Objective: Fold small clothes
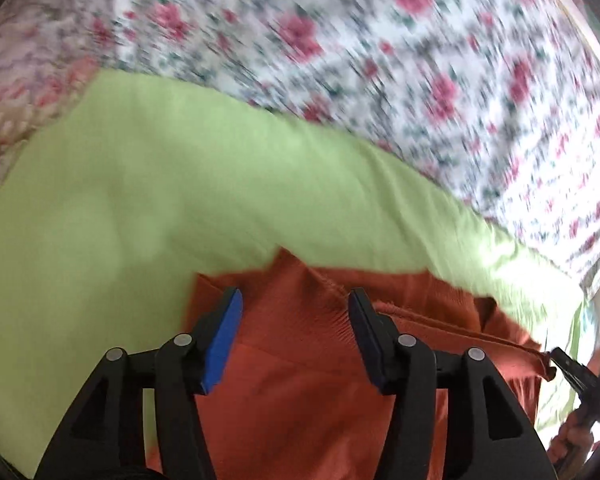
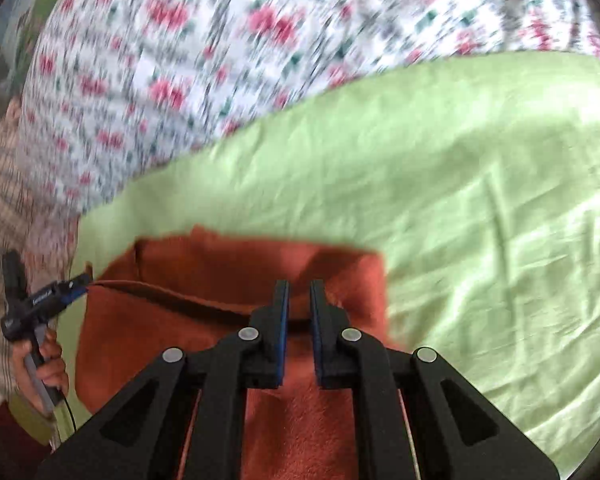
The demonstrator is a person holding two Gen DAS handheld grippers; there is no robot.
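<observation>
Rust-orange garment (image 2: 228, 280) is stretched left-right over green sheet (image 2: 460, 200); its edge is pinched by the right gripper (image 2: 299, 292); left gripper (image 1: 296, 304) jaws are spread above it.

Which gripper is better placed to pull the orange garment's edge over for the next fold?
Right, probably. The right gripper has its jaws nearly closed on a fold of the orange garment, while the left gripper hangs wide open above it, gripping nothing.
</observation>
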